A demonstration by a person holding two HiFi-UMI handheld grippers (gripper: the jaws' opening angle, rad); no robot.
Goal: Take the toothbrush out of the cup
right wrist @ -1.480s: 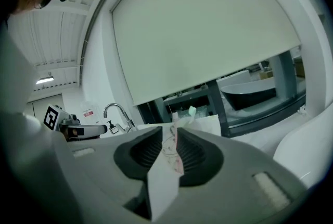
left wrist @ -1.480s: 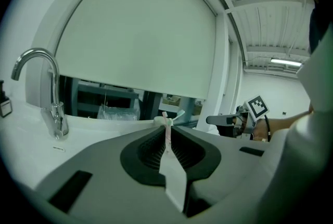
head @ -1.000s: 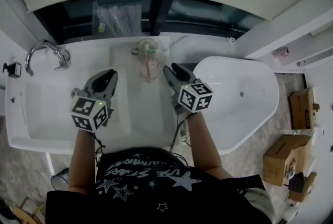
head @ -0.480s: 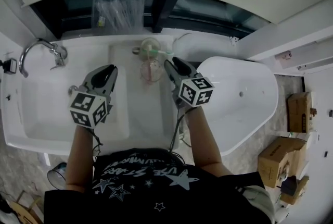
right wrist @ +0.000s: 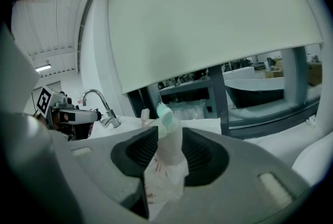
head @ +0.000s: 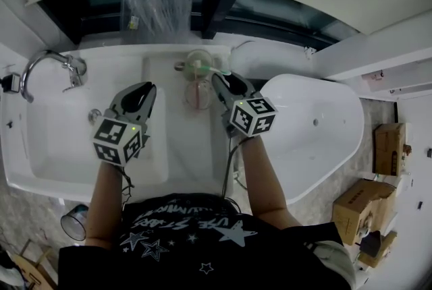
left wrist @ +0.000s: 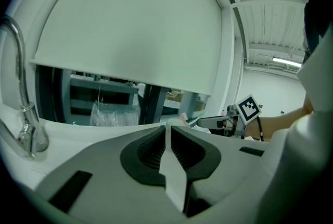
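Aiming: parted right claw (right wrist: 168, 137) at green toothbrush (right wrist: 165, 114)
Toothbrush: resting in cup (right wrist: 167, 168), 12 o'clock on worktop (head: 185, 140)
Left claw (left wrist: 167, 137): clenched, empty, 8 o'clock of cup
Advice: pinch handle above rim, lift straight, steady cup

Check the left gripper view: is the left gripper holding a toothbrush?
No, the left gripper has its jaws closed together with nothing held between them.
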